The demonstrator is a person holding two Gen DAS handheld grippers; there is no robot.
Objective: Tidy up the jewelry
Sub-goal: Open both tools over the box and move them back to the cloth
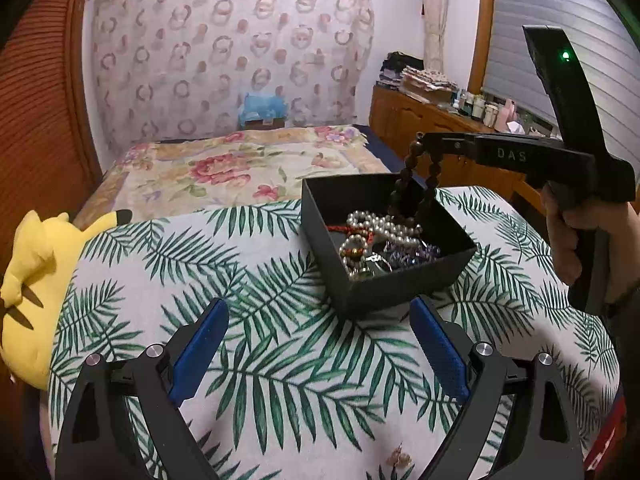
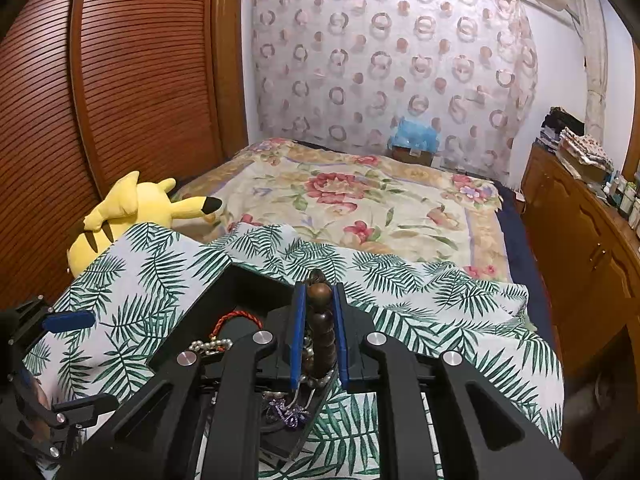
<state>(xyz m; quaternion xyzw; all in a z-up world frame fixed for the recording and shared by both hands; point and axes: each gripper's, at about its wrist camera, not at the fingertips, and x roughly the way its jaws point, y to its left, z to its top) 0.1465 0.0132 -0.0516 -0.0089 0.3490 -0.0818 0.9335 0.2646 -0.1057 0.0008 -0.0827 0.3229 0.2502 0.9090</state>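
A black open box [image 1: 400, 284] sits on the leaf-print cloth [image 1: 280, 380]. It holds a pearl strand [image 1: 384, 226], a red cord [image 1: 352, 232] and a purple piece [image 1: 412, 254]. My left gripper [image 1: 318, 312] stands open just short of the box's near corner, with nothing between its blue pads. My right gripper [image 1: 424, 140] comes in from the right above the box, shut on a dark wooden bead bracelet [image 1: 404, 188] whose loop hangs down into the box. In the right wrist view the brown beads [image 2: 320, 320] are pinched between the pads of the right gripper [image 2: 320, 292], over the box [image 2: 248, 280].
A yellow plush toy [image 1: 36, 280] lies at the cloth's left edge. Beyond is a bed with a floral cover [image 1: 240, 164], a wooden dresser [image 1: 420, 116] crowded with items on the right, and a slatted wardrobe door [image 2: 120, 100] on the left. A small pinkish item [image 1: 398, 458] lies on the near cloth.
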